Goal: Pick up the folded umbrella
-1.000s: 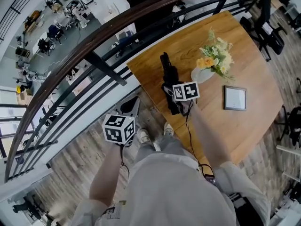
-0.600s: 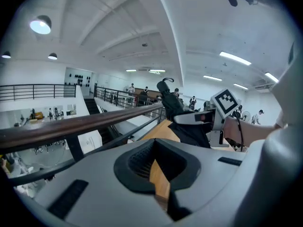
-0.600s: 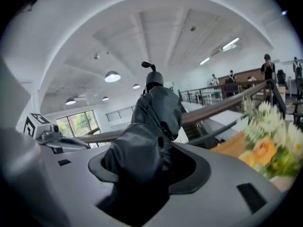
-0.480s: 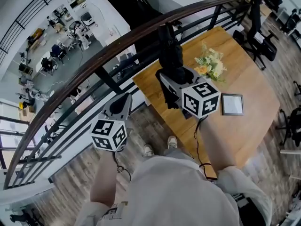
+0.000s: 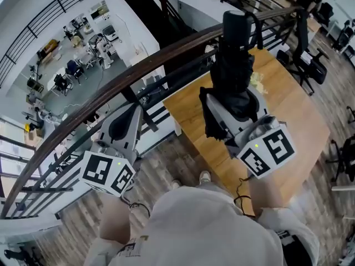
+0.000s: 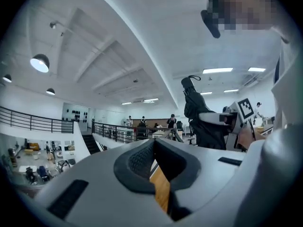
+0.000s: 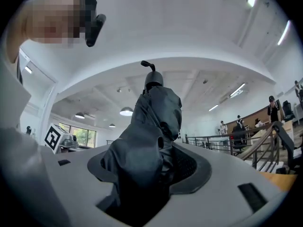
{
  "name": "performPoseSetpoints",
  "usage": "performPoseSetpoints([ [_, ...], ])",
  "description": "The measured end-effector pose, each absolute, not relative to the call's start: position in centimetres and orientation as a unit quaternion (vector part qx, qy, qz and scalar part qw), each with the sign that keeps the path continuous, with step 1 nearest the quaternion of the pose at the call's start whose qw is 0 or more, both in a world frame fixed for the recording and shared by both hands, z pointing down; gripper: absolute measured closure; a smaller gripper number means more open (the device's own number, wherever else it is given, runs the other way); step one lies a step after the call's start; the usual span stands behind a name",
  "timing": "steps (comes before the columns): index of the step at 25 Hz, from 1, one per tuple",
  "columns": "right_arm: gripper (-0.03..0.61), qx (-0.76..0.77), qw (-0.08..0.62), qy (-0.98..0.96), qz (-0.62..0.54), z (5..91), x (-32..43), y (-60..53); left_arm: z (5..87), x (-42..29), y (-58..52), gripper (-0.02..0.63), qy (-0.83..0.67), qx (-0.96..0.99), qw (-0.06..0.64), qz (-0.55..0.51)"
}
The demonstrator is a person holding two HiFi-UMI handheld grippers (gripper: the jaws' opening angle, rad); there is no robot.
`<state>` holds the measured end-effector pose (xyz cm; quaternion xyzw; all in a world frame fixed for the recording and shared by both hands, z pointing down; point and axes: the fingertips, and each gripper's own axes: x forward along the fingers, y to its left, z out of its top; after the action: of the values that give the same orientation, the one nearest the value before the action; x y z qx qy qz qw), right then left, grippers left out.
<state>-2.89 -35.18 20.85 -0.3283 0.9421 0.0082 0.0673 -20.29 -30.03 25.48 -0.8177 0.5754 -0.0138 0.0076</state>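
Up off the table (image 5: 288,110) comes the umbrella (image 5: 233,54): a second ago it lay on the wood by the flowers, and now it stands upright in the air, handle at the top, well above the tabletop and close to the head camera. Both grippers have risen with it.

The right gripper (image 5: 236,112) has its jaws closed on the lower folds of the black cloth; its own view shows the fabric bunched and filling the gap between the pads. The left gripper (image 5: 132,115), to the left by the railing (image 5: 127,76), has its jaws together with nothing between them; only a sliver of wood shows through the slit.

My judgement is that the lift is essentially made and what remains is to hold it steadily. The grip is on soft cloth, not on the stiff shaft, so the bundle could slide or sag. It should go best with the squeeze kept firm, the umbrella kept upright, and no quick swing toward the railing. The empty left gripper is best kept apart from it.

Counted: one umbrella, two grippers, each with one marker cube, one table, and one railing. Of the flowers (image 5: 256,81) only a sliver shows behind the umbrella. Several dark chairs (image 5: 302,43) stand at the far right; I cannot count them surely.
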Motion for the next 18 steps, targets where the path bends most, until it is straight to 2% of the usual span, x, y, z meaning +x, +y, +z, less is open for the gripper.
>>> performPoseSetpoints([
  [8, 0.285, -0.352, 0.102, 0.928, 0.063, 18.8, -1.2, -30.8, 22.0, -20.5, -25.8, 0.597, 0.578, -0.812, 0.077, -0.018],
  [13, 0.284, -0.349, 0.095, 0.929, 0.081, 20.1, -0.9, -29.5, 23.0, -20.1, -24.7, 0.597, 0.575, -0.815, 0.072, -0.021],
  [18, 0.283, -0.340, 0.059, 0.934, 0.096, 22.8, -1.6, -29.4, 25.4, -20.1, -24.4, 0.597, 0.580, -0.813, 0.044, -0.029],
])
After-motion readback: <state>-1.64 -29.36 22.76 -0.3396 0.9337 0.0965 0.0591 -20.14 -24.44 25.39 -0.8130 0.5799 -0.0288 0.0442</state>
